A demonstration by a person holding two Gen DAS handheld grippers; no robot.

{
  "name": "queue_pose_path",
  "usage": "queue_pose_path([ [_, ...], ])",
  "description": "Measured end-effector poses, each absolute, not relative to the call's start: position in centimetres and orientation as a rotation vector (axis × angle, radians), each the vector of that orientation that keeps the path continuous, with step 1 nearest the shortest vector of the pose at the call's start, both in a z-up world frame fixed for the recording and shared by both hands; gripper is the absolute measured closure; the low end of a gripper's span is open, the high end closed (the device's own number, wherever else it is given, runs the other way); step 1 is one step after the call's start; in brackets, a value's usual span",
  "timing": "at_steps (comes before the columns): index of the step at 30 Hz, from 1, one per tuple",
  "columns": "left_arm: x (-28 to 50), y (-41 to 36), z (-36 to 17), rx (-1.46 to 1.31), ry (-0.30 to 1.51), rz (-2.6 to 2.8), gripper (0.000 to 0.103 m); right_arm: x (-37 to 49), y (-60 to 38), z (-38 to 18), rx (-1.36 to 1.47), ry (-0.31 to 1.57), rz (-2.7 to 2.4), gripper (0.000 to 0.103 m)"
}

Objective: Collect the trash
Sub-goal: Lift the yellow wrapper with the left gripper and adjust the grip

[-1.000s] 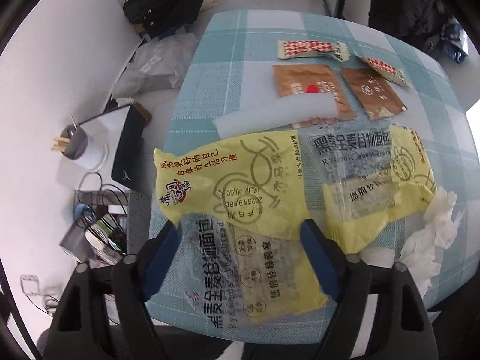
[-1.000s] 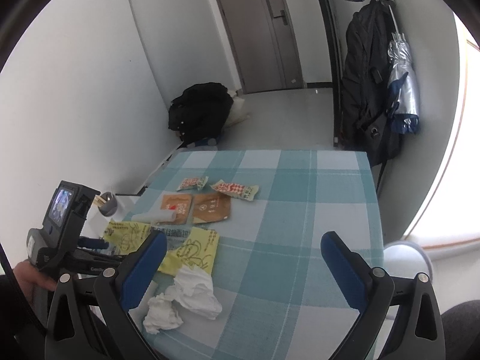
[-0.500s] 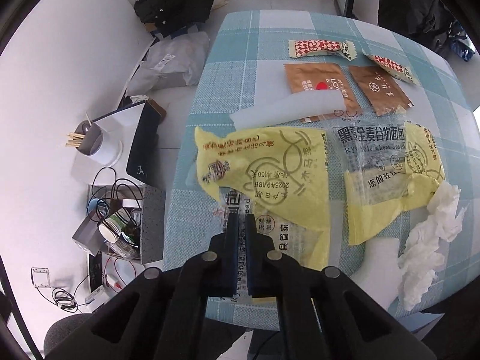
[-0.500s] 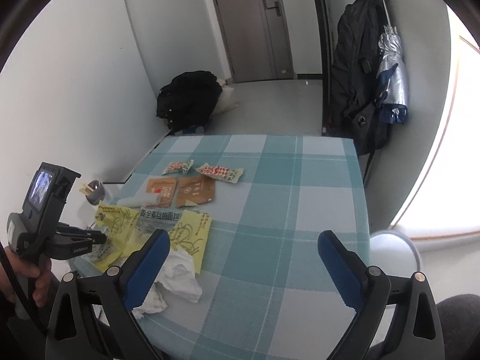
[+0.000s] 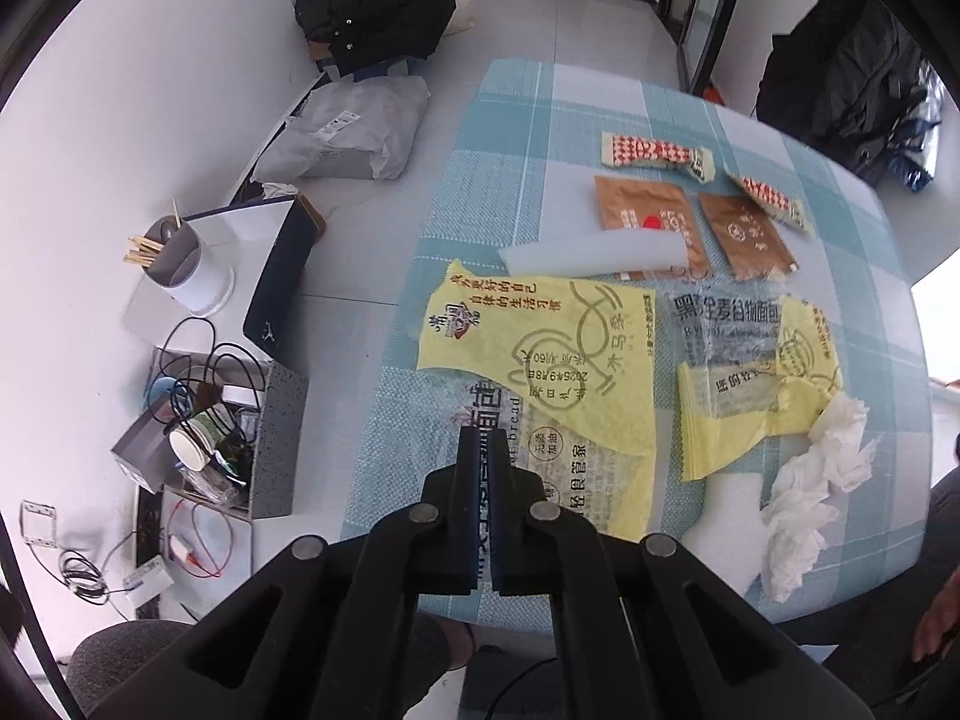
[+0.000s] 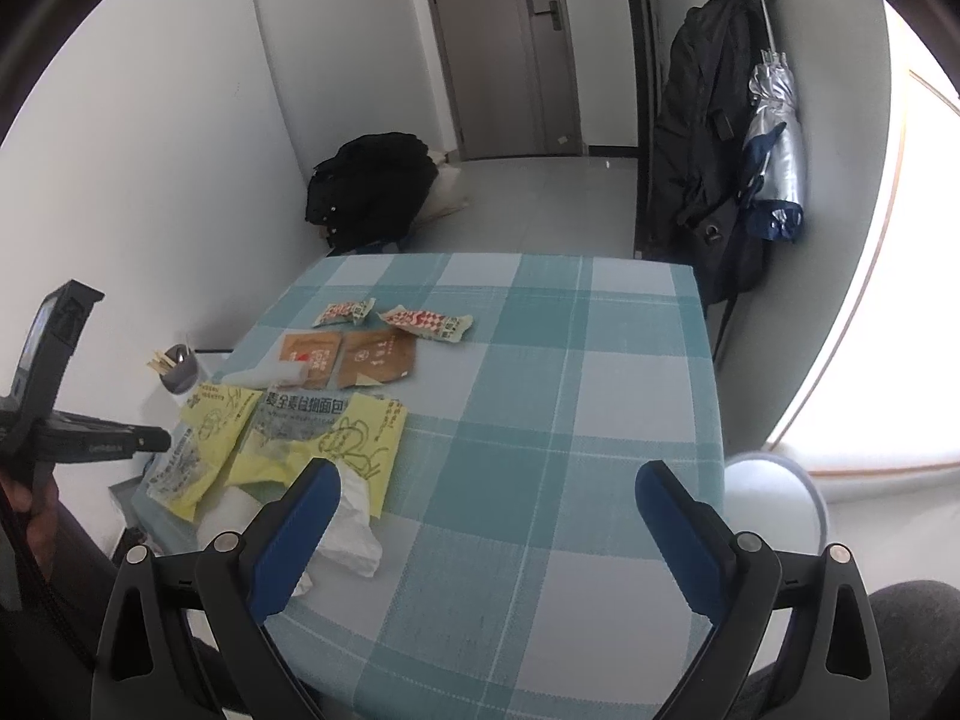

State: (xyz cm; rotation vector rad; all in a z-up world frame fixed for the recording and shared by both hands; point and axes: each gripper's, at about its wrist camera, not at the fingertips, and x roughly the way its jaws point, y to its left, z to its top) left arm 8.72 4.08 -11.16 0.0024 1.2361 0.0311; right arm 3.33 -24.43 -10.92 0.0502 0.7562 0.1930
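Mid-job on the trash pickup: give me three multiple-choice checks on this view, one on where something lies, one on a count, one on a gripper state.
1. Where is the crumpled white tissue?
A. at the table's near edge, beside the yellow bread wrappers
B. on the floor by the black bag
C. at the table's far edge

2. How many brown sachets lie on the checked tablecloth?
A. one
B. two
C. four

3. How do the right gripper's jaws stand?
A. wide apart and empty
B. shut on the tissue
C. shut on a brown sachet

Answers: 1 A, the tissue lies next to the right-hand yellow bread wrapper at the near edge. 2 B, one brown sachet lies beside another. 3 A, the blue pads stand far apart with only cloth between them.
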Motion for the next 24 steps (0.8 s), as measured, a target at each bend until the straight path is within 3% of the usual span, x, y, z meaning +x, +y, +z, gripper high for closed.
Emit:
queue_pose_path([
  [6,9.0,5.5,-11.0,-0.041,1.214,-0.046,0.102,2.6,-23.5,-10.8,0.02,0.743,0.199,0.003],
  [7,9.2,5.9,-11.0,-0.067,1.215,-0.069,0.091,2.5,-23.2,-10.8,0.013,0.74,0.198,0.003],
  [8,9.4,6.2,-11.1,-0.081,1.216,-0.086,0.072,2.5,-23.0,-10.9,0.009,0.739,0.198,0.003],
  [9,9.6,6.3,-11.0,-0.084,1.212,-0.094,0.061,2.5,-22.8,-10.9,0.008,0.741,0.197,0.003],
  [10,9.7,6.3,-10.9,-0.081,1.196,-0.099,0.039,2.6,-22.6,-11.1,0.009,0.746,0.197,0.003],
  [11,10.0,6.2,-10.8,-0.066,1.171,-0.108,0.028,2.6,-22.3,-11.2,0.011,0.752,0.197,0.003],
  [24,12.7,3.4,-13.2,0.206,1.184,-0.166,0.028,2.8,-22.7,-11.5,0.01,0.761,0.17,0.003],
])
